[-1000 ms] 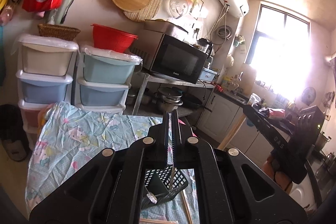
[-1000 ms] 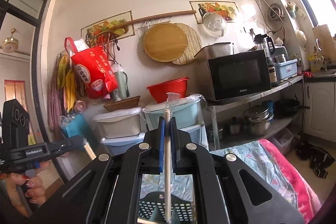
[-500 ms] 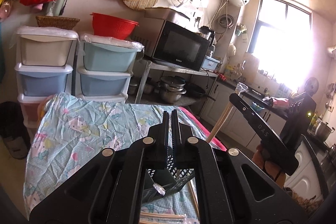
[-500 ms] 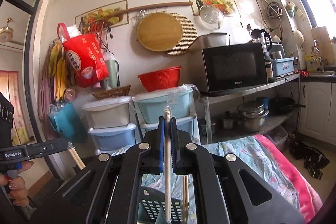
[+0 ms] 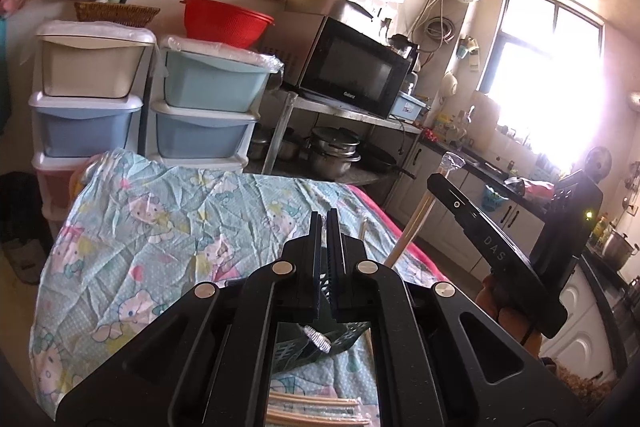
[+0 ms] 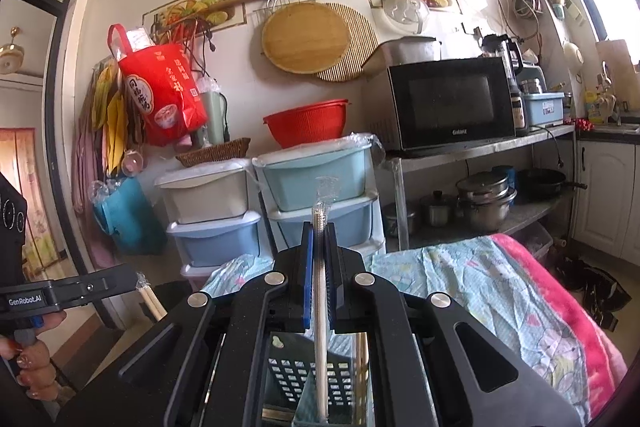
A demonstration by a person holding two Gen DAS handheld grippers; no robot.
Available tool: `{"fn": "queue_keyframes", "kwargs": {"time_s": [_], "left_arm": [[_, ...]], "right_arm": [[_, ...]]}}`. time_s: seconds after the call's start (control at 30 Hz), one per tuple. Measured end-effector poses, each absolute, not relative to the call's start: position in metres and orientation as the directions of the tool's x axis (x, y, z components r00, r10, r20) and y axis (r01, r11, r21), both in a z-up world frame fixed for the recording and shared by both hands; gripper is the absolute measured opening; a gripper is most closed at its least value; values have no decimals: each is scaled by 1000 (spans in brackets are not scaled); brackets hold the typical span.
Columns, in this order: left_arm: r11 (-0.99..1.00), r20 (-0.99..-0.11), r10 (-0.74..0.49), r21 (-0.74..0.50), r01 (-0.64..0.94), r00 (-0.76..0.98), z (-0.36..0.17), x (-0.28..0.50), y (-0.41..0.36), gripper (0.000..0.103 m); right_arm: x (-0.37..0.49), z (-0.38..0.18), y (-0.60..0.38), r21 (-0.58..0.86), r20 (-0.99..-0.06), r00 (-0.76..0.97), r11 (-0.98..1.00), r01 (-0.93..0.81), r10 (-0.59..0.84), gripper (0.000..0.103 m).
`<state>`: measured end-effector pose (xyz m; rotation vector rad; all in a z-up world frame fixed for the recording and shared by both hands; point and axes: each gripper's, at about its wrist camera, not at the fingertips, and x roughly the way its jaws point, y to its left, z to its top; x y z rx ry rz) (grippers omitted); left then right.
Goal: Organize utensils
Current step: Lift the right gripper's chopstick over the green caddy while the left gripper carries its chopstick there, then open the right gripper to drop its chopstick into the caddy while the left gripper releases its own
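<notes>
right claw (image 6: 319,251): pressed together on wrapped chopsticks (image 6: 320,307), which stand upright between the blue pads (image 6: 307,267); clear wrapper tip sticks out above the fingertips.
right claw, from left wrist view (image 5: 440,183): chopsticks (image 5: 412,227) slant down from it toward the surface edge; held up above the surface, off to the right of the left claw.
left claw (image 5: 327,227): pressed together; only a thin slit between the pads. Cannot tell from this view whether anything is pinched in it.
left claw, from right wrist view (image 6: 120,277): sits at the far left, lower than the right claw; a wrapped stick end (image 6: 150,297) pokes out just beneath its tip.
utensil basket (image 6: 308,375): dark, perforated wall, directly under the right claw; lower end of the chopsticks lines up over it, contact not visible. A 2nd pale stick (image 6: 362,355) shows just right of the basket wall.
utensil basket, left wrist view (image 5: 320,343): lies tilted on the surface, under the left claw; a metal screw of the rig hides part of it.
more chopsticks (image 5: 316,409): wrapped bundle flat on the surface, nearer the camera than the basket.
surface (image 5: 160,227): covered by a light blue cartoon-print cloth, wrinkled; pink blanket (image 6: 560,291) along its right edge.
background: stacked plastic drawers (image 5: 208,99), microwave (image 5: 352,67) on a metal shelf.
</notes>
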<state>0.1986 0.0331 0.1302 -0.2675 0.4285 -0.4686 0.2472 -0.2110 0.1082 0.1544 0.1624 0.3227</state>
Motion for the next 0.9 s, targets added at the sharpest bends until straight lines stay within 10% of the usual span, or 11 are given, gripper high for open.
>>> {"fn": "queue_keyframes", "kwargs": {"time_s": [0.9], "left_arm": [[890, -391, -434, -329, 317, 812, 96, 198, 33, 5]], "right_arm": [[239, 74, -225, 247, -233, 927, 940, -236, 294, 32]]}}
